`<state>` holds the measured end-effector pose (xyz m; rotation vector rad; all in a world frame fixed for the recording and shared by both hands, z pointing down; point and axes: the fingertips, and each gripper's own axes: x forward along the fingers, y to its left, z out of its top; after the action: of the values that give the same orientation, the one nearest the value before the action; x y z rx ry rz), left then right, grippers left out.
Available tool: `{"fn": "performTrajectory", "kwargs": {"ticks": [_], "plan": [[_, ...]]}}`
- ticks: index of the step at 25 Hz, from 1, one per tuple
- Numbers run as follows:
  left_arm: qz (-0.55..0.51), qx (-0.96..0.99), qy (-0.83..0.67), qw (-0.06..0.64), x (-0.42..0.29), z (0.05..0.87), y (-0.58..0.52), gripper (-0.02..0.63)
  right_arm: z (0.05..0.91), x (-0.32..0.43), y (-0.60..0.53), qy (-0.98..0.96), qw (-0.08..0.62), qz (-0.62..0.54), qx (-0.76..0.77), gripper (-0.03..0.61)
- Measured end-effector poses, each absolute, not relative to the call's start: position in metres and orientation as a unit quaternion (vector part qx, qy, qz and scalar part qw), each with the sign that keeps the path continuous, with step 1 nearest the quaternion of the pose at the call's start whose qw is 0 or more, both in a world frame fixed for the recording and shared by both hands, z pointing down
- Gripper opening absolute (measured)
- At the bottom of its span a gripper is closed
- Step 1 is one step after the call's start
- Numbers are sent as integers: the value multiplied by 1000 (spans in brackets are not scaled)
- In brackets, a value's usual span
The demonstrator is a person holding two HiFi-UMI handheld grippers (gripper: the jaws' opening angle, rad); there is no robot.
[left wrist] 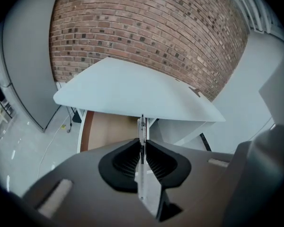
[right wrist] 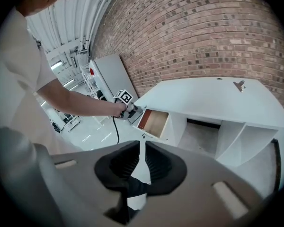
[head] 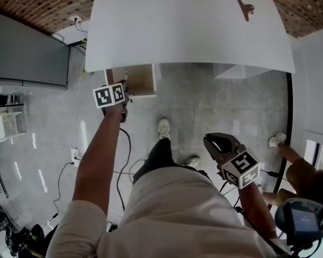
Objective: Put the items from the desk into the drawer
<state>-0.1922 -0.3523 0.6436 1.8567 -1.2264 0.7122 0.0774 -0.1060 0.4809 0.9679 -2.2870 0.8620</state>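
The left gripper (left wrist: 142,141) is clamped on the front of the open drawer (head: 137,81) at the left end of the desk (head: 188,36). The right gripper (right wrist: 143,143), closed and empty, should next fetch the clip (head: 245,7) near the far-right corner.

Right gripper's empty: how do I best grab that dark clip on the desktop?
Probably from straight above with the right gripper, jaws across the narrow width of the clip: it lies alone on the flat desktop, so nothing blocks a top approach. Its finer shape is too small to tell.
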Motion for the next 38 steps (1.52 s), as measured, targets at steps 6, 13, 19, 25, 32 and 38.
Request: {"fn": "performTrajectory", "kwargs": {"ticks": [6, 13, 19, 25, 32, 38], "plan": [[268, 727, -485, 406, -194, 675, -340, 49, 492, 78, -94, -836, 262, 332, 349, 35], [253, 734, -481, 408, -191, 728, -368, 49, 517, 71, -102, -818, 282, 356, 353, 35], [250, 735, -473, 416, -187, 775, -400, 49, 534, 59, -119, -805, 300, 372, 352, 35], [246, 734, -471, 423, -188, 816, -429, 49, 558, 48, -135, -798, 307, 385, 347, 35], [231, 723, -478, 441, -195, 855, -450, 49, 580, 39, -146, -781, 317, 400, 359, 35], [246, 717, -480, 441, -199, 883, -458, 49, 595, 41, -145, -776, 326, 399, 365, 35]]}}
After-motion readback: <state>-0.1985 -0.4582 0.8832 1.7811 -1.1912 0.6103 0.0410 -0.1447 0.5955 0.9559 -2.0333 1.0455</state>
